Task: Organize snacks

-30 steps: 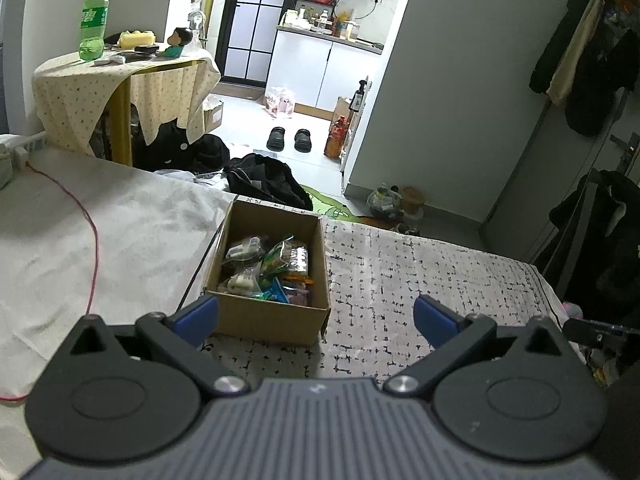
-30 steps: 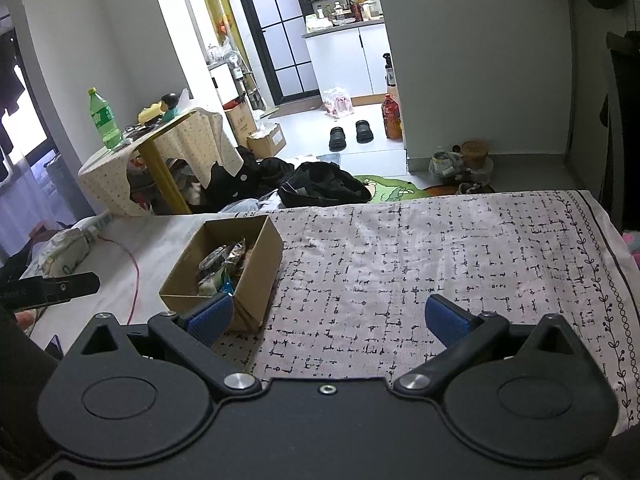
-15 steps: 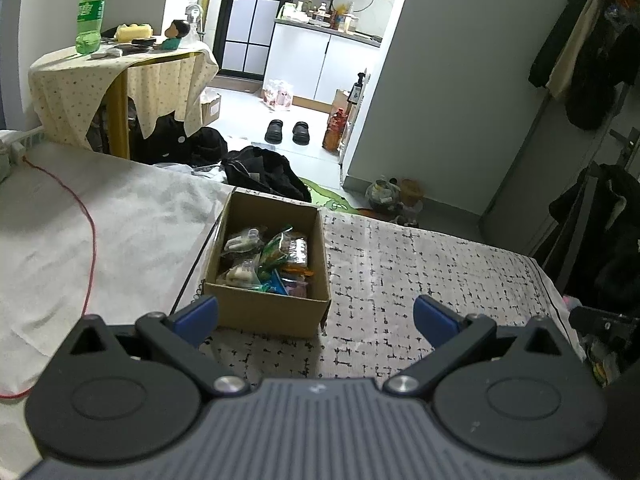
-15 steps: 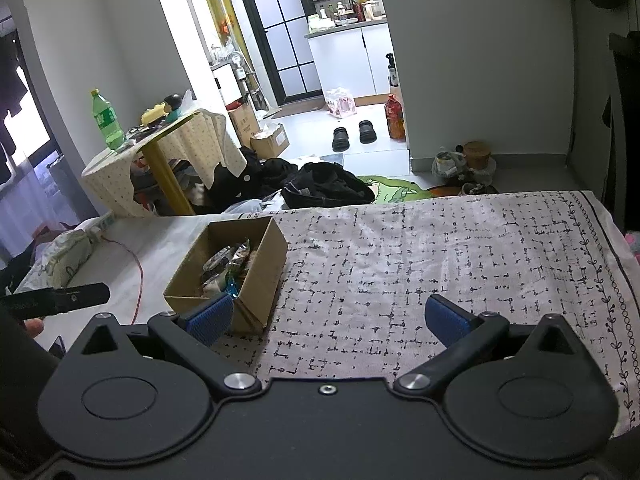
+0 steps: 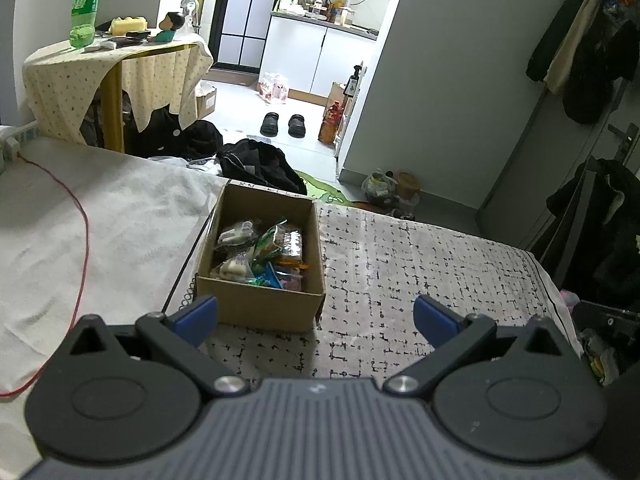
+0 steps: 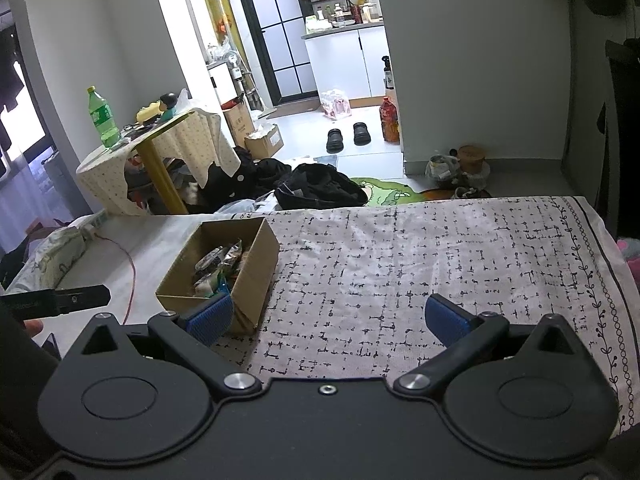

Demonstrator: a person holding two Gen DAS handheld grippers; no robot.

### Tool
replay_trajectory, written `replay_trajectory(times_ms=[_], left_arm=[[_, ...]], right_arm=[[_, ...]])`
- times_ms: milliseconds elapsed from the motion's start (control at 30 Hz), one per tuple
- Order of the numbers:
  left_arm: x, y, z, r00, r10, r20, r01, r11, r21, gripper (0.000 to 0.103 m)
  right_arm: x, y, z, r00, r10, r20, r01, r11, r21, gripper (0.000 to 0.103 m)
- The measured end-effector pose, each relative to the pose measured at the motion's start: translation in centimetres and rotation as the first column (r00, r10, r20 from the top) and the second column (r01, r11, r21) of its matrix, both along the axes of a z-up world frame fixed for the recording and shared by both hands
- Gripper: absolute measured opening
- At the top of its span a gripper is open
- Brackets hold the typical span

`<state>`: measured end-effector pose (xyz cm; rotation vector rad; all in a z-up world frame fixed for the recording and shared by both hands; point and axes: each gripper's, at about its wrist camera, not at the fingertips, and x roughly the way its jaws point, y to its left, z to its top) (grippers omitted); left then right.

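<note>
The bed point(image 5: 420, 248) is bare around the box point(image 5: 260, 304), nearer to you now than a moment ago. Snacks point(image 5: 262, 254) sit inside it. Your left gripper point(image 5: 316, 316) and right gripper point(image 6: 328, 318) hold nothing, jaws wide apart.

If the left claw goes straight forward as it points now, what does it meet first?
Probably the cardboard box of snacks: its near wall sits just ahead of the open left claw, toward its left finger. Depth is uncertain.
</note>
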<state>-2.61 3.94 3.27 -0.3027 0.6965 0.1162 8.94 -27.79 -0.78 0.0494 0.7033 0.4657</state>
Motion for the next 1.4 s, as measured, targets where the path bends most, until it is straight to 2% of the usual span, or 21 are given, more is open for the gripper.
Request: replay_trajectory(times_ms=[1400], left_arm=[[0.04, -0.42, -0.15, 1.0, -0.013, -0.02, 0.013, 1.0, -0.001, 0.103]], right_arm=[[-0.32, 0.37, -0.39, 1.0, -0.009, -0.006, 0.009, 1.0, 0.006, 0.103]])
